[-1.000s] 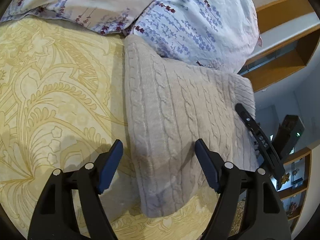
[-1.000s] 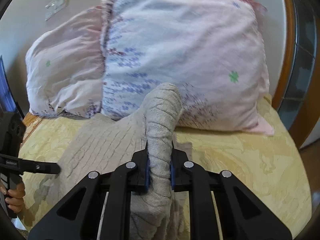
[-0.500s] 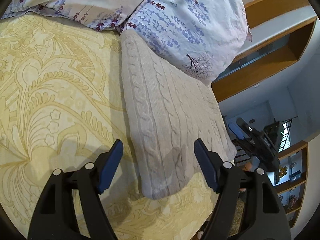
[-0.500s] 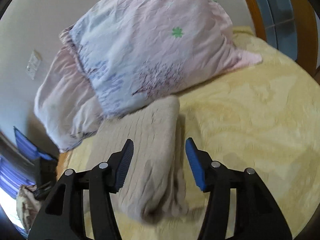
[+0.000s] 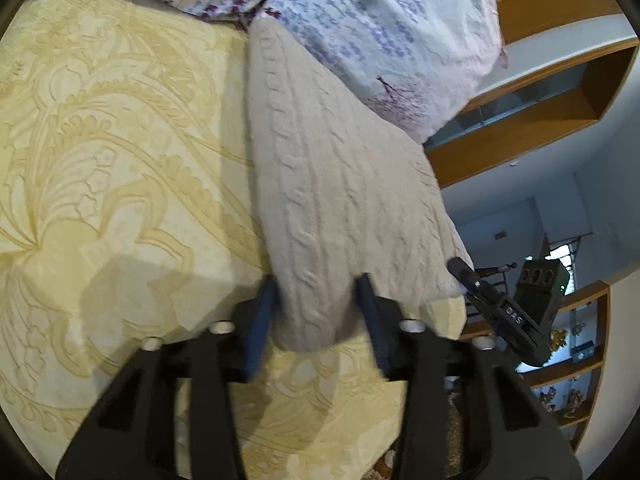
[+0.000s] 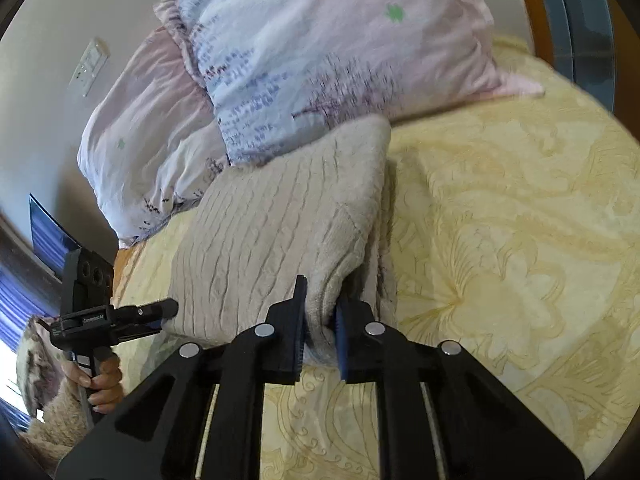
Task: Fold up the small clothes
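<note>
A beige cable-knit sweater (image 5: 340, 184) lies folded on the yellow patterned bedspread (image 5: 112, 168), its far end against the pillows. My left gripper (image 5: 316, 300) has its jaws closing around the sweater's near left corner, the cloth bulging between them. My right gripper (image 6: 322, 312) is shut on the sweater's near right corner (image 6: 320, 292). The sweater also shows in the right wrist view (image 6: 280, 220). The left gripper shows there at the sweater's left edge (image 6: 160, 310), and the right gripper shows at the right of the left wrist view (image 5: 480, 292).
Two floral pillows (image 6: 320, 52) lean against the wall at the head of the bed. Wooden shelves (image 5: 552, 92) stand beyond the bed on the right. A wall switch plate (image 6: 90, 60) is above the pillows. The bedspread (image 6: 512, 240) stretches to the right of the sweater.
My left gripper has moved forward and narrowed around the sweater's near corner. My right gripper, open half a second ago, has shut on the sweater's right corner.
</note>
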The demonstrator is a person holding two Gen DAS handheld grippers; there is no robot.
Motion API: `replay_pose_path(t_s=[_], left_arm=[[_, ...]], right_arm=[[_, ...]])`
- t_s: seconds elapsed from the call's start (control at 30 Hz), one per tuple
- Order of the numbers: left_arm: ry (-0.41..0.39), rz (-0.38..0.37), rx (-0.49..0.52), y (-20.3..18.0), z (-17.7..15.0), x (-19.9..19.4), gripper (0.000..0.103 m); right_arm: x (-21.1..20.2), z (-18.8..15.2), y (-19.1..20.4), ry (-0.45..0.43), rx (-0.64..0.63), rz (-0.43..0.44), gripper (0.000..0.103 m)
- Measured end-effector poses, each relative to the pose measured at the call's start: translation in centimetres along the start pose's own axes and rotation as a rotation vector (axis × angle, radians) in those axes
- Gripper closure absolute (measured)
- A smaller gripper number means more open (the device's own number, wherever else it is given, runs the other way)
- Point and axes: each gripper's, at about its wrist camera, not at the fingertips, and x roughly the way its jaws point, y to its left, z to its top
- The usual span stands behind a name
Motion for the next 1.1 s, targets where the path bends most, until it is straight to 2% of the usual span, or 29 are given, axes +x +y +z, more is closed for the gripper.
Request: replay_pose_path(t_s=[0.1, 0.13, 0.33, 0.47, 0.53, 0.57, 0.6, 0.63, 0.67, 0.7, 0.77, 0.87, 0.97, 1.0, 1.1], left_arm=[[-0.014, 0.004, 0.025, -0.4, -0.2, -0.5, 0.085], [-0.017, 0.005, 0.029, -0.4, -0.3, -0.6, 0.086], [-0.009, 0.016, 0.02, 0.3, -0.7, -0.5, 0.088], [-0.006, 0.032, 0.027, 0.4, -0.9, -0.2, 0.088], [0.005, 0.03, 0.025, 0.5, -0.9, -0.4, 0.084], [0.007, 0.026, 0.024, 0.4, -0.8, -0.6, 0.081], [0.004, 0.017, 0.021, 0.4, -0.6, -1.0, 0.077], [-0.004, 0.011, 0.019, 0.3, -0.3, -1.4, 0.07], [-0.028, 0.003, 0.015, 0.3, 0.2, -2.1, 0.054], [-0.049, 0.002, 0.011, 0.3, 0.7, -2.6, 0.042], [-0.089, 0.013, -0.006, 0.4, 2.0, -3.4, 0.038], [-0.105, 0.016, -0.028, 0.5, 4.2, -3.2, 0.034], [-0.117, 0.075, -0.016, 0.2, 5.9, -2.3, 0.034], [-0.114, 0.09, -0.015, 0.1, 6.3, -1.9, 0.034], [-0.097, 0.082, -0.031, 0.2, 7.2, -1.1, 0.034]], right_arm=[[-2.0, 0.4, 0.6, -0.086, -0.017, 0.005, 0.093], [-2.3, 0.4, 0.5, -0.099, -0.023, -0.004, 0.093], [0.2, -1.4, -2.1, 0.008, 0.018, -0.108, 0.093], [1.1, -2.2, -3.3, 0.026, 0.056, -0.096, 0.093], [0.8, -1.9, -3.2, 0.041, 0.057, -0.088, 0.092], [0.5, -1.7, -3.3, 0.05, 0.071, -0.073, 0.089], [0.1, -1.4, -3.3, 0.051, 0.086, -0.058, 0.077], [-0.3, -1.0, -3.5, 0.041, 0.103, -0.046, 0.06], [-0.5, -0.6, -3.4, 0.024, 0.109, -0.032, 0.051], [-0.8, 0.0, -3.4, 0.003, 0.114, -0.021, 0.043], [-0.7, 1.5, -3.6, -0.021, 0.133, -0.006, 0.043], [1.1, 3.6, -4.2, -0.013, 0.165, 0.005, 0.043], [3.7, 5.2, -4.9, 0.028, 0.205, -0.008, 0.045], [4.5, 5.3, -5.1, 0.044, 0.224, -0.001, 0.051], [6.0, 5.5, -4.8, 0.078, 0.213, 0.041, 0.085]])
